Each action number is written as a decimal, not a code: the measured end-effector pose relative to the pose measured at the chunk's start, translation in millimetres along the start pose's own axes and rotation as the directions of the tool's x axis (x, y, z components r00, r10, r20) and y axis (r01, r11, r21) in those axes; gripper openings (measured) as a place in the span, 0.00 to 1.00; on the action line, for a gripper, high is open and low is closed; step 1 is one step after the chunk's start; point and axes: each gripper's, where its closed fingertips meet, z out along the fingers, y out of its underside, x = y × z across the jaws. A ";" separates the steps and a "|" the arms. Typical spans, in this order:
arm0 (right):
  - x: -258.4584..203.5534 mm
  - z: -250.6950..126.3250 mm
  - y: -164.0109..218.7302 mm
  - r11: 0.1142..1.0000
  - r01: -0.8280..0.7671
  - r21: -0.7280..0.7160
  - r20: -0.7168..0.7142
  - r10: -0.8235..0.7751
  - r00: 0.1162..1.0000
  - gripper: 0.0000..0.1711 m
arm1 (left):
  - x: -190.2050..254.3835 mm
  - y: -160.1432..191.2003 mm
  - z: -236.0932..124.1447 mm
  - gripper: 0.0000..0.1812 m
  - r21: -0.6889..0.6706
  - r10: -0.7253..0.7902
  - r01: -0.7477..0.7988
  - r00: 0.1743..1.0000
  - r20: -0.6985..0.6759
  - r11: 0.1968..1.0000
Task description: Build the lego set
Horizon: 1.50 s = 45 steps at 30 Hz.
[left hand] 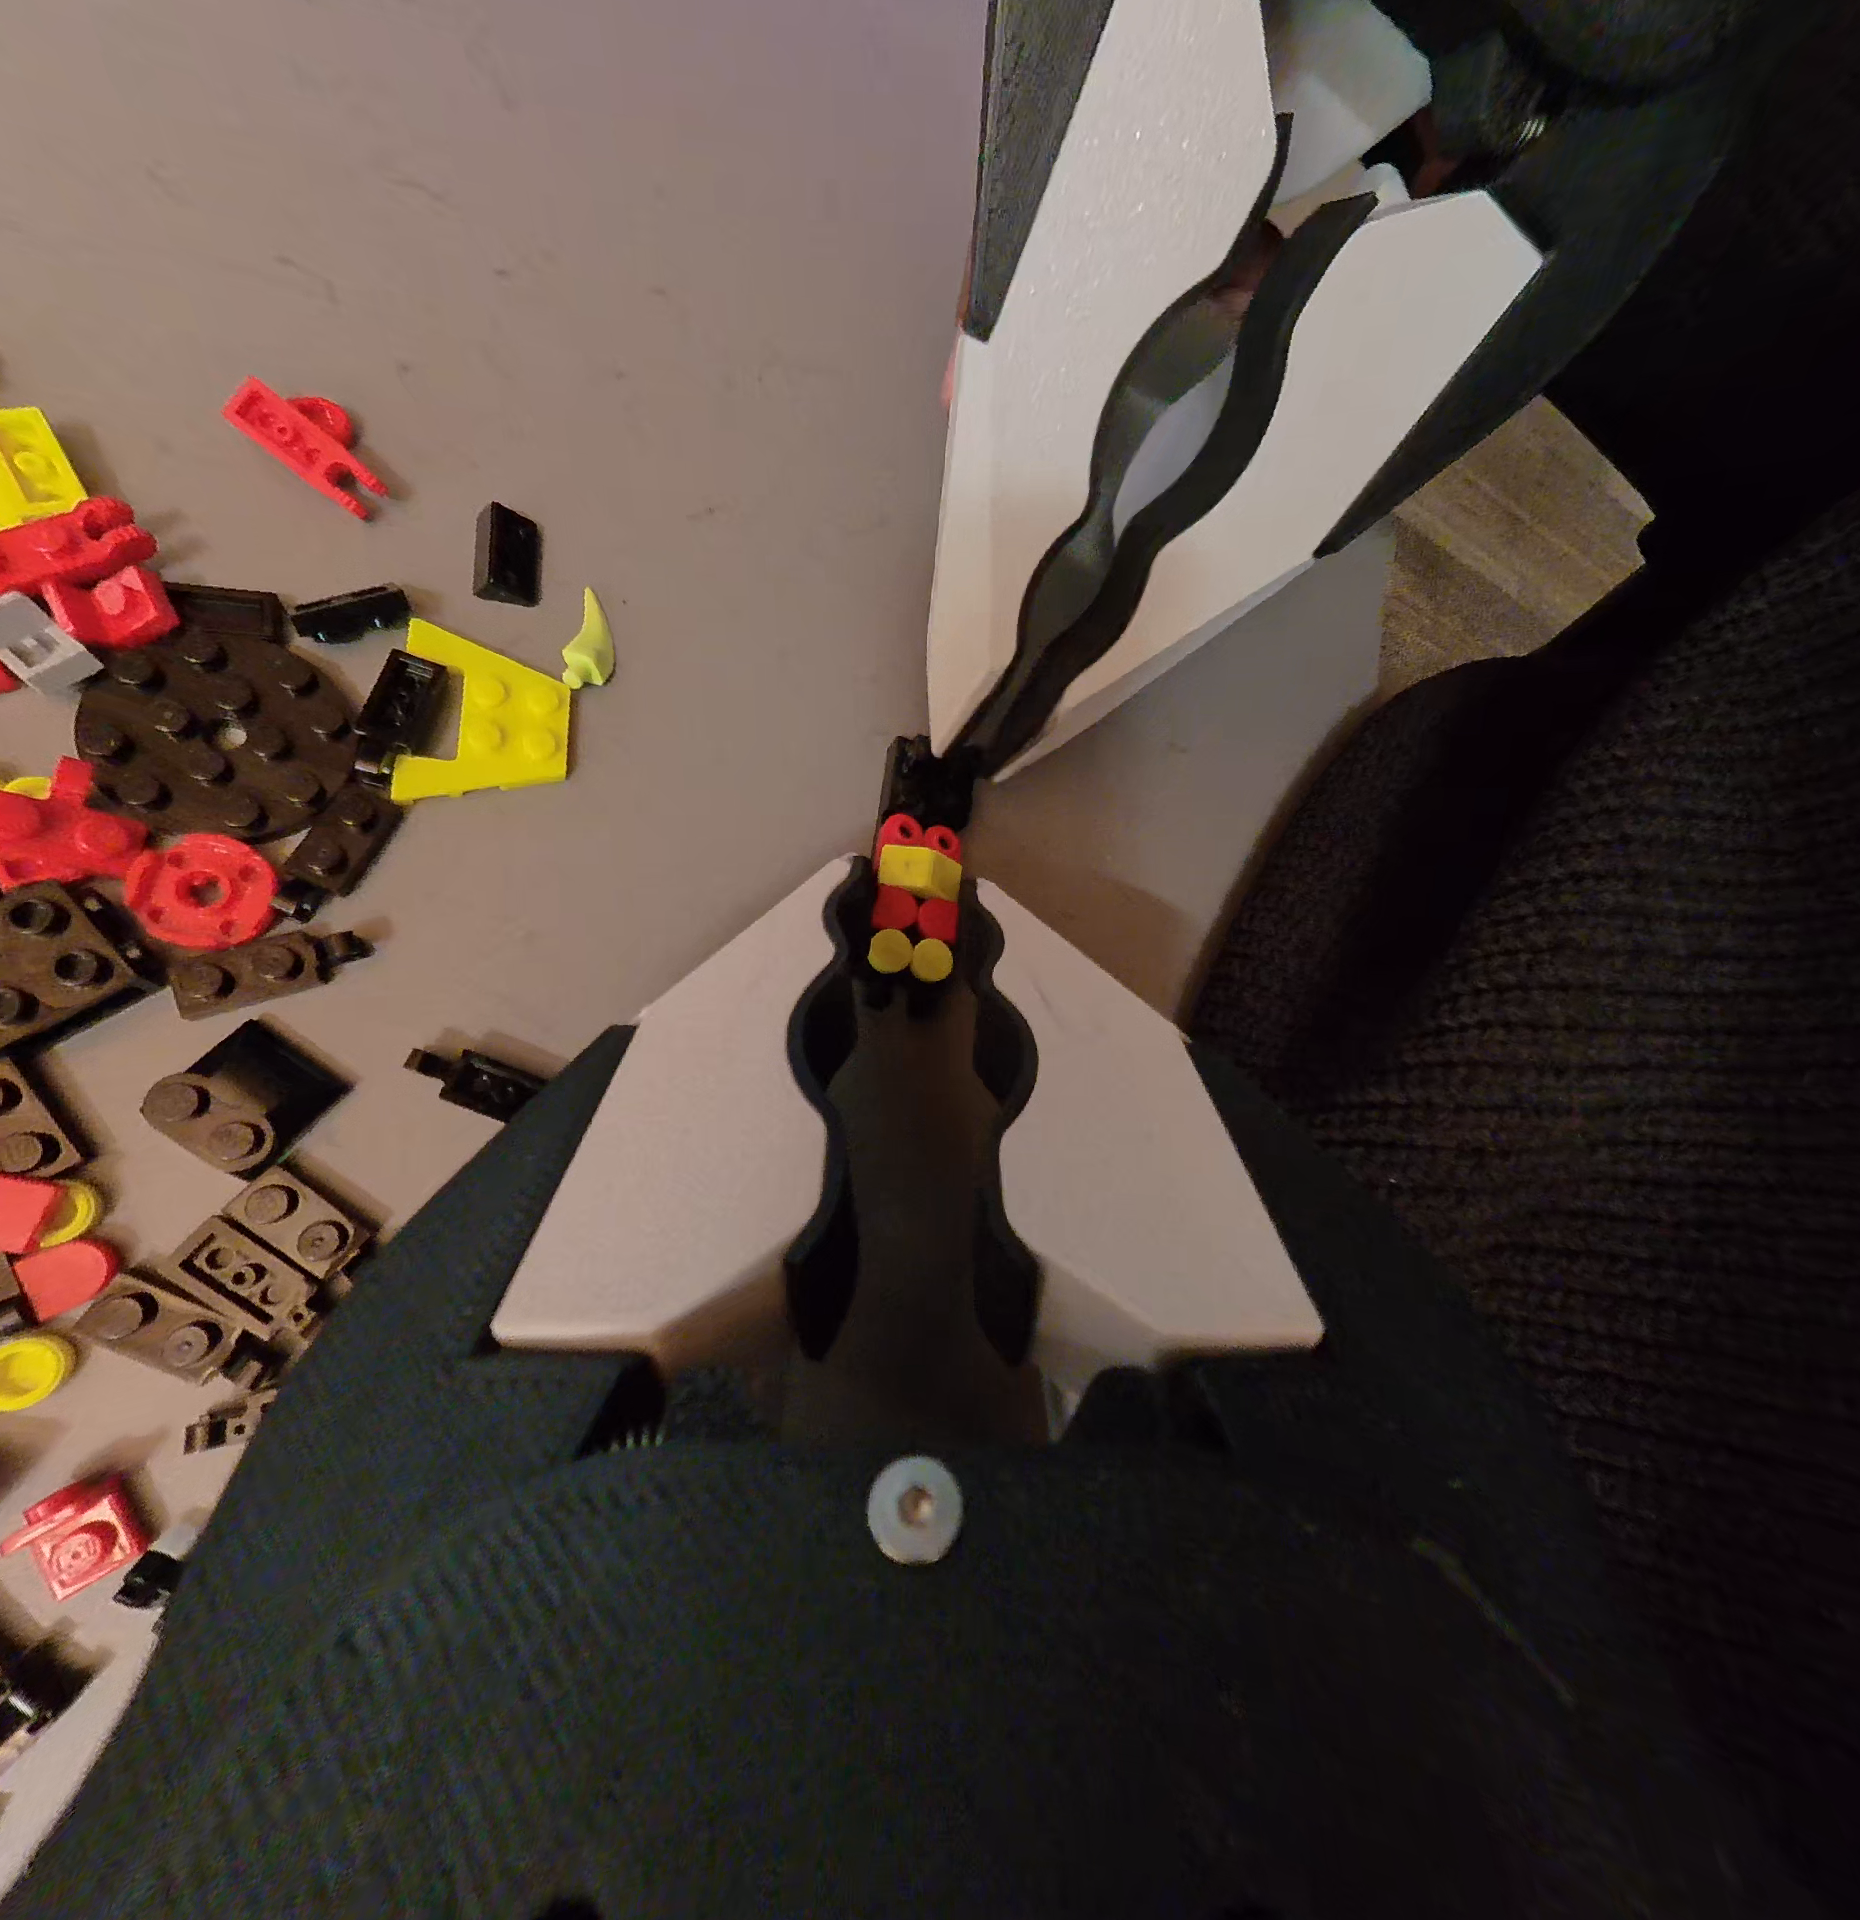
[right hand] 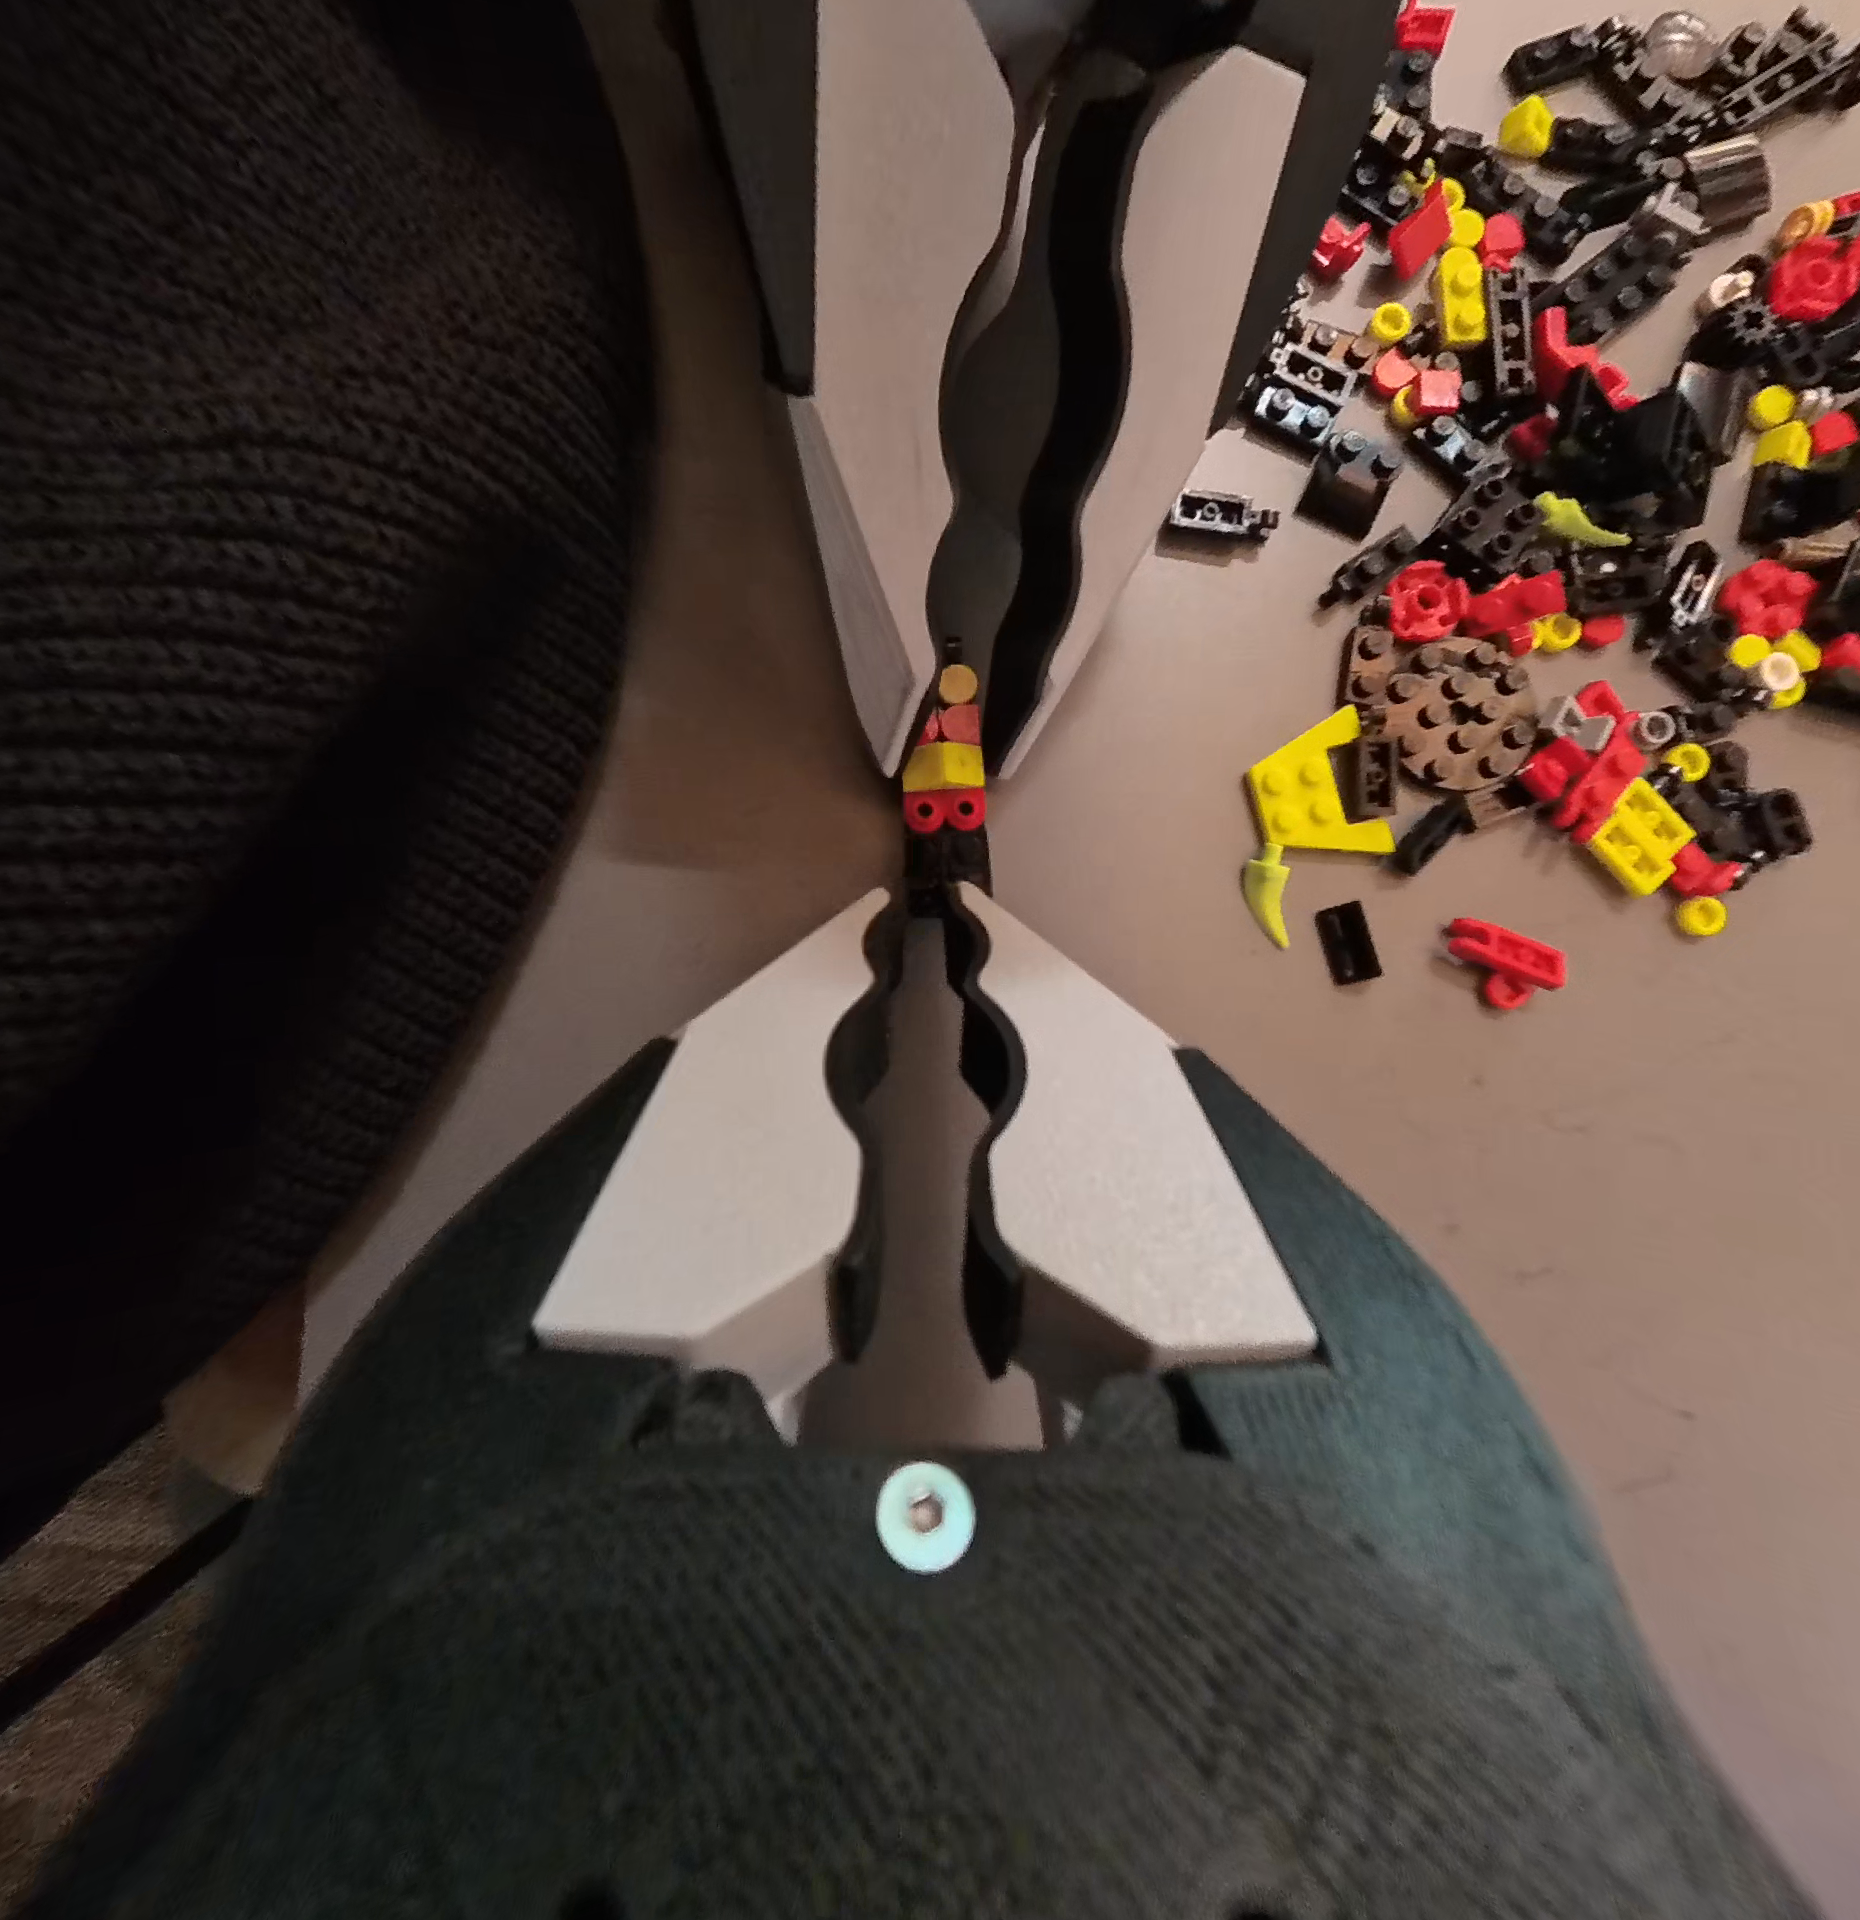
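Observation:
A small lego assembly (left hand: 913, 871) of red, yellow and black pieces is held above the grey table between both grippers, which meet tip to tip. My left gripper (left hand: 910, 914) is shut on its red and yellow end. My right gripper (right hand: 931, 899) is shut on its black end (right hand: 944, 860). In the left wrist view the right gripper (left hand: 957, 756) comes in from the upper right. In the right wrist view the left gripper (right hand: 952, 748) comes in from the top, over the assembly (right hand: 944, 771). The parts of the assembly between the pads are hidden.
A pile of loose red, yellow and black pieces (left hand: 126, 831) lies on the table (left hand: 593, 260), with a black round plate (right hand: 1445, 717) and a yellow wedge plate (right hand: 1310, 795). A person's dark knitted garment (left hand: 1528, 1039) borders the table edge.

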 end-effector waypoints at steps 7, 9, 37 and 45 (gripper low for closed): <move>-0.2 -0.9 0.1 1.000 -0.014 -0.005 0.000 0.014 1.000 0.05 | -0.3 -0.1 0.1 0.08 0.001 -0.002 0.002 1.000 0.002 1.000; 2.3 -1.9 -0.2 1.000 -0.014 -0.006 -0.018 0.013 1.000 0.03 | -0.3 -0.2 0.1 0.08 0.001 -0.003 0.003 1.000 0.001 1.000; 1.8 2.2 1.2 0.995 -0.073 -0.068 0.000 0.073 0.997 0.01 | -1.0 -0.7 0.5 0.08 0.002 -0.003 0.003 1.000 0.005 1.000; 3.3 2.7 -0.4 0.995 -0.091 -0.040 -0.005 0.091 0.996 0.01 | -2.7 -0.9 0.6 0.08 0.001 0.006 -0.006 1.000 0.017 1.000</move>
